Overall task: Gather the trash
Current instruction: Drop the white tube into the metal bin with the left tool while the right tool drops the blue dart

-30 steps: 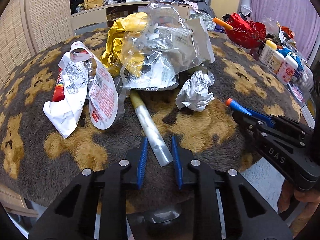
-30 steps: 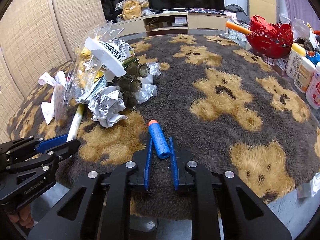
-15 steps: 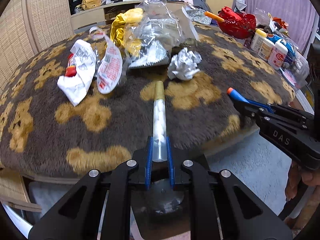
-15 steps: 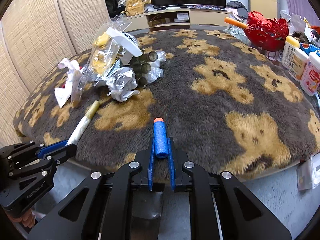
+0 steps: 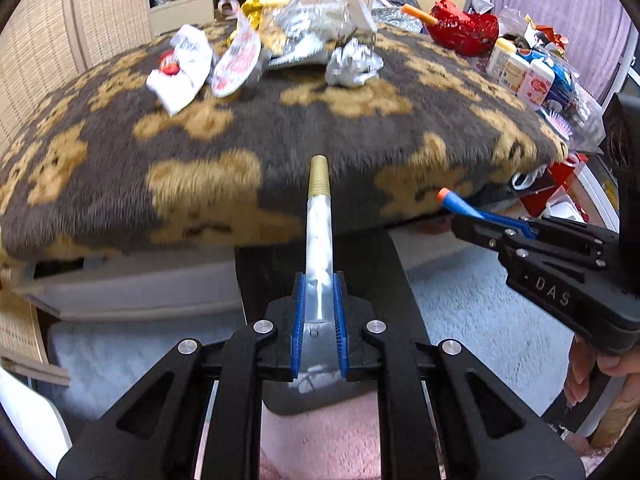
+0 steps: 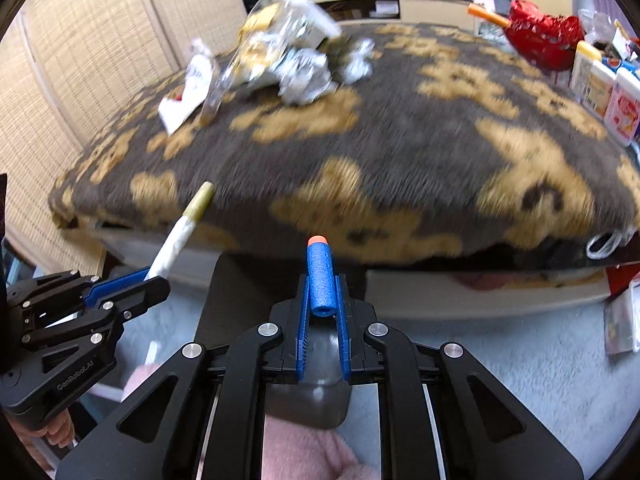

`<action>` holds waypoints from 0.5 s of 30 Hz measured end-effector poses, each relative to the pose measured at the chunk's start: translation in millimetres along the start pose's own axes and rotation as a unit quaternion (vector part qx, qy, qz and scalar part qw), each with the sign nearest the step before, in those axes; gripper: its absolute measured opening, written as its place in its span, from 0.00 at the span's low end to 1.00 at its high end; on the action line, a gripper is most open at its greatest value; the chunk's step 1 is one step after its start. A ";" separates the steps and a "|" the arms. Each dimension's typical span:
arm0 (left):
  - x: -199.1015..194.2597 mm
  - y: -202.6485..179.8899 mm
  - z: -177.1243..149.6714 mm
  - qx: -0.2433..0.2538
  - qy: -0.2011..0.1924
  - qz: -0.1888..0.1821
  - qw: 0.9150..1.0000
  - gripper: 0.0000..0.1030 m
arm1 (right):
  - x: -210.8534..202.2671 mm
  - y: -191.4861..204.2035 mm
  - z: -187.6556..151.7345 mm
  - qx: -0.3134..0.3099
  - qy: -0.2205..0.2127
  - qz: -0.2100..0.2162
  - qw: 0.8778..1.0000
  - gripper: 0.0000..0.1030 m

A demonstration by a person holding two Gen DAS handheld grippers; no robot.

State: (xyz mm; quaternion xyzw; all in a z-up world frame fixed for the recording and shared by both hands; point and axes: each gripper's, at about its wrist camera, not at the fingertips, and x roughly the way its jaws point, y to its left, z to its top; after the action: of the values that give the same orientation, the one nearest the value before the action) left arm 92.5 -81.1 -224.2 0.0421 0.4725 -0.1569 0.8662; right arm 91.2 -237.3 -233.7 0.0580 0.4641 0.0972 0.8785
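Observation:
My left gripper (image 5: pixel 319 280) is shut on a clear tube with a gold cap (image 5: pixel 319 232), held in the air in front of the table's near edge. The same tube (image 6: pixel 180 232) sticks up from that gripper (image 6: pixel 148 276) in the right wrist view. A blue foam dart with an orange tip (image 6: pixel 320 276) is clamped in my right gripper (image 6: pixel 321 284), also off the table; the dart (image 5: pixel 452 204) shows at the right of the left wrist view. A pile of wrappers and crumpled foil (image 5: pixel 304 36) lies at the far side of the furry table cover (image 5: pixel 240 148).
A dark bin (image 5: pixel 320 264) stands on the pale floor right below both grippers. A red basket (image 5: pixel 464 32) and several bottles (image 5: pixel 520 72) crowd the table's right end. Woven wall panels (image 6: pixel 80 60) run along the left. A hand (image 5: pixel 588 368) grips the right tool.
Both grippers pulled back off the table with their objects, the tube and the dart lifted clear of the cover. The view now reaches the floor and the bin under the table edge.

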 end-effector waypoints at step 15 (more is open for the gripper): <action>64.2 20.2 -52.5 -0.046 0.098 -0.018 0.994 0.12 | 74.7 -5.1 -35.5 0.046 0.100 0.022 0.994 0.13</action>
State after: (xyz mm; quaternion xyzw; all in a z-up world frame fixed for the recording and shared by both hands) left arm 88.9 -65.2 -308.0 0.0090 0.5624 -0.1458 0.8139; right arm 103.6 -225.0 -314.7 0.0982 0.5523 0.1001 0.8218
